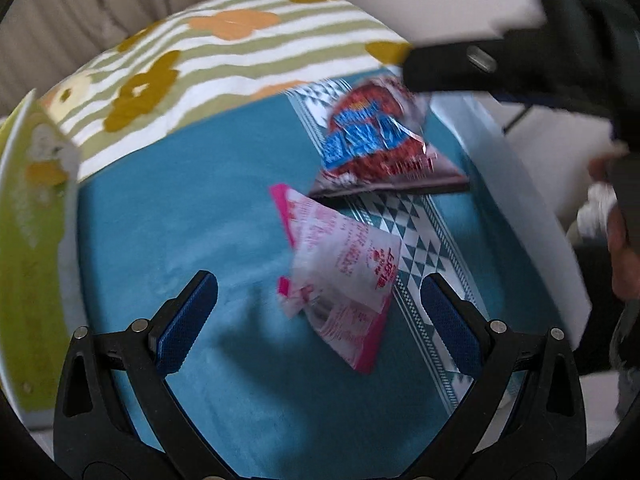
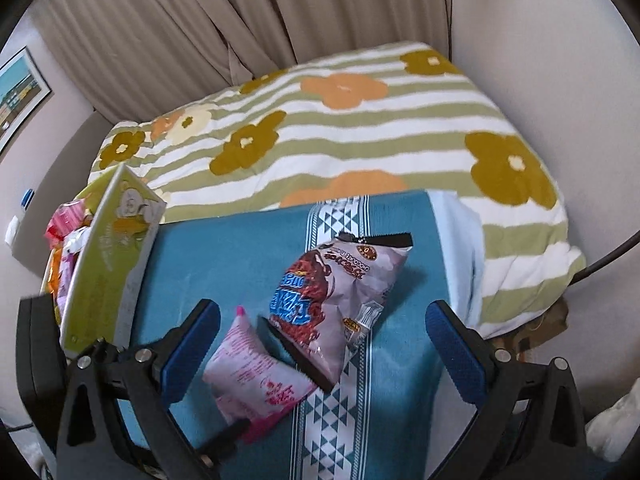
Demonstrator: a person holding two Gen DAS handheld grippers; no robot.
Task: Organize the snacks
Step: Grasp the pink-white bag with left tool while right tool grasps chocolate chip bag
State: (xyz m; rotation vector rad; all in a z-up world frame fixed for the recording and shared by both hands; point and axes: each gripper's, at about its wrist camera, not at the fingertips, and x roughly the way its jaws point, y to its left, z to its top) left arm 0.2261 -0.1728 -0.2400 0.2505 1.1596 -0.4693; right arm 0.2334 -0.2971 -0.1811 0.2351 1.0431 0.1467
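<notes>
Two snack packets lie on a teal cloth point(image 1: 180, 208) point(image 2: 224, 252). A pink and white packet point(image 1: 340, 276) point(image 2: 256, 384) lies nearest both grippers. A brown chocolate snack bag with blue lettering point(image 1: 372, 140) point(image 2: 332, 296) lies just beyond it, on the patterned stripe. My left gripper point(image 1: 318, 312) is open, its fingers either side of the pink packet and above it. My right gripper point(image 2: 322, 340) is open above both packets; it shows in the left wrist view point(image 1: 500, 56) as a dark shape over the brown bag.
A green open box point(image 1: 28, 240) point(image 2: 108, 264) stands at the cloth's left edge with several snack packets point(image 2: 66, 232) in it. A striped flowered blanket point(image 1: 224, 52) point(image 2: 360, 132) lies behind. Curtains point(image 2: 240, 12) and walls enclose the back.
</notes>
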